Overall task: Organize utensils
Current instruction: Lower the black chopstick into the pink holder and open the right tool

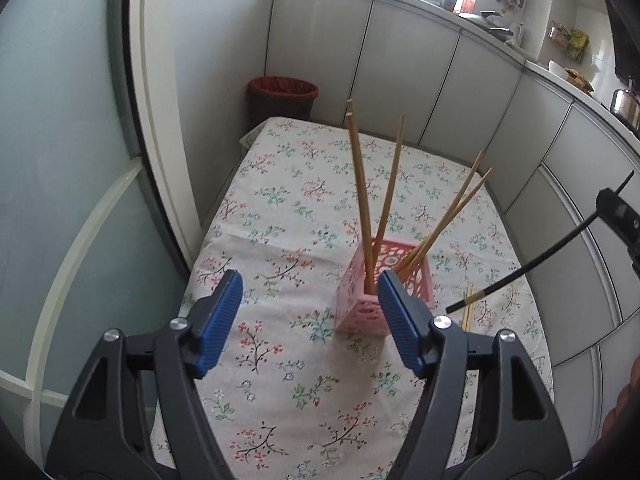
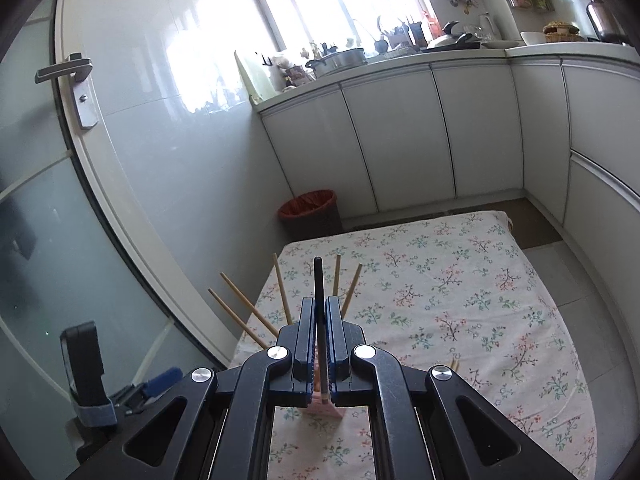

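A pink perforated holder (image 1: 370,308) stands on the floral tablecloth (image 1: 288,216) with several wooden chopsticks (image 1: 362,200) leaning in it. My left gripper (image 1: 310,316) is open and empty, just in front of the holder. My right gripper (image 2: 320,320) is shut on a black chopstick (image 2: 319,284) with a wooden tip, held above the holder (image 2: 322,406), which is mostly hidden under the jaws. The same black chopstick (image 1: 520,270) shows at the right of the left wrist view. A loose wooden chopstick (image 1: 466,306) lies on the cloth right of the holder.
A red-lined bin (image 1: 283,98) stands beyond the table's far end. White cabinets (image 1: 400,72) run along the right, with a cluttered counter (image 2: 400,56) above. A glass door (image 2: 80,200) is to the left.
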A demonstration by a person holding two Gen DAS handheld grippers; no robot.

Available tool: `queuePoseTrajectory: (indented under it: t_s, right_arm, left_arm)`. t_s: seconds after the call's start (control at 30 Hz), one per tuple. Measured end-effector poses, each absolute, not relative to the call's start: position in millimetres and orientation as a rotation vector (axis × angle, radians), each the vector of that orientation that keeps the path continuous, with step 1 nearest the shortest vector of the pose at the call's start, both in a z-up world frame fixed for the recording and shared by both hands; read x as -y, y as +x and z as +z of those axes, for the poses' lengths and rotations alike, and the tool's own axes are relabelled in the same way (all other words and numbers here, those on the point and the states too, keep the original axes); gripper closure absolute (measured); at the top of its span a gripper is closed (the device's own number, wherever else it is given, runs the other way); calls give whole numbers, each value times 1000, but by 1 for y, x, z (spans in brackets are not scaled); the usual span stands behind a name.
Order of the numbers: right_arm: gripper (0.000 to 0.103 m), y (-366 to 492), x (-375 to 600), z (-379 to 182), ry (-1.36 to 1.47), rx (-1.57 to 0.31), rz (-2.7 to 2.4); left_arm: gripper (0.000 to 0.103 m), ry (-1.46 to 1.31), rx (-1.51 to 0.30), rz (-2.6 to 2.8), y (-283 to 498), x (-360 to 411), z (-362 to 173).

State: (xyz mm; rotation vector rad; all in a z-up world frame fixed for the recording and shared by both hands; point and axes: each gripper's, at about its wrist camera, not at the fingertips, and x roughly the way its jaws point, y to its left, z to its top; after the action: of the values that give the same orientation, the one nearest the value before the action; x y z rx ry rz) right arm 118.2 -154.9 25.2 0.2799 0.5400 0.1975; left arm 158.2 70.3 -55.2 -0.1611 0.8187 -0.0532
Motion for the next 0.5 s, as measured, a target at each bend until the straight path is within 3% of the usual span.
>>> queuePoseTrajectory:
  t_s: [0.5]
  right_arm:
    - [98, 157, 138, -4, 313, -560, 208]
  left_arm:
    - [32, -135, -884, -63, 155, -81, -71]
